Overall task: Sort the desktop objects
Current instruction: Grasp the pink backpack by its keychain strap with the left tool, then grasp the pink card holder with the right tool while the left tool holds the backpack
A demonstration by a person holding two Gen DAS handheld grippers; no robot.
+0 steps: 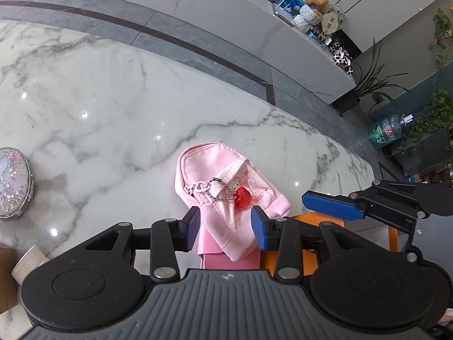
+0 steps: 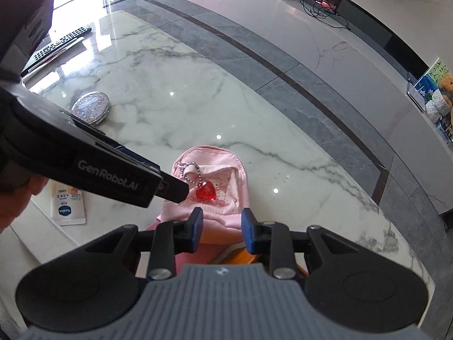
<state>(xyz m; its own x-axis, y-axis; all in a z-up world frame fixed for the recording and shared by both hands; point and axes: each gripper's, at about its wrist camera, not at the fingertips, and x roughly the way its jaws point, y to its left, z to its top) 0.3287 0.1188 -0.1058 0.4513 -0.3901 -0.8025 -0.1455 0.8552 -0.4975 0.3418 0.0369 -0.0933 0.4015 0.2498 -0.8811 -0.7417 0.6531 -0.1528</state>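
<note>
Left hand-held gripper [image 1: 225, 223] stands half open with the pink pouch [image 1: 226, 187] between its pads, not clearly pinched. Right hand-held gripper [image 2: 221, 228], narrower, brackets the pouch's near end, likely to steady it. It lies on the marble surface [image 1: 99, 107] near edge; a glitter mirror [image 1: 12, 182] sits far left.

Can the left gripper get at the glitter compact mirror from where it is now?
Probably yes: the glitter compact lies alone on bare marble, off to the side of the left gripper, nothing between.
</note>
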